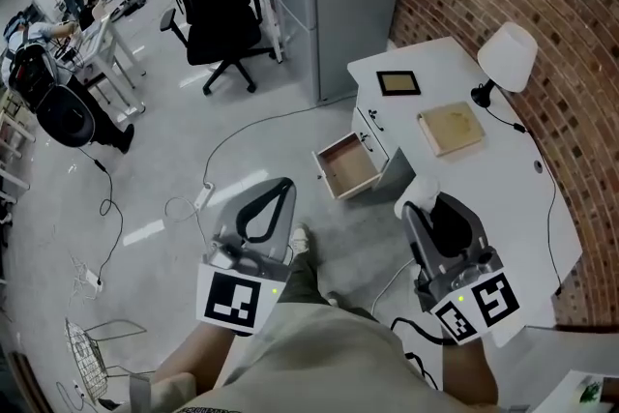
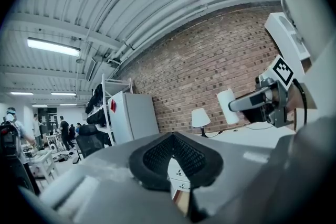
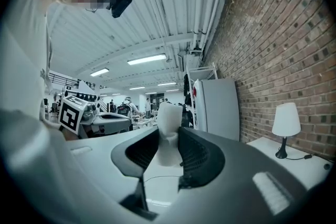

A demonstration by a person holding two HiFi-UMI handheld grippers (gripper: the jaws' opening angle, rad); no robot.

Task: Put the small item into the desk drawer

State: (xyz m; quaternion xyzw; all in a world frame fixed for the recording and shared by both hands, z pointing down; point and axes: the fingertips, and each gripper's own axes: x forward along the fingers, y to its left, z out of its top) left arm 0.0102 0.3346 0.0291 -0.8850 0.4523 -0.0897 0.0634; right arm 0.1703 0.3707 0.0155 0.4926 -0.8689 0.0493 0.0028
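Grey office floor surrounds a curved white desk [image 1: 517,208] with its small wooden drawer [image 1: 348,167] pulled open. The right tongs [image 1: 426,205] grip the small white block [image 1: 422,191] near the drawer. It is probably best carried over the opening and lowered before release. The left tongs [image 1: 281,188] are closed and empty. A white lamp [image 1: 507,55], tan board [image 1: 451,129] and black frame [image 1: 397,83] sit well apart, so nothing blocks the way.

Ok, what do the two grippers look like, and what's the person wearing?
Both the left gripper and right gripper are grey, with black ribbed pads and a white cube bearing black square markers. A black cable trails from the right one. The person wears a beige-grey top.
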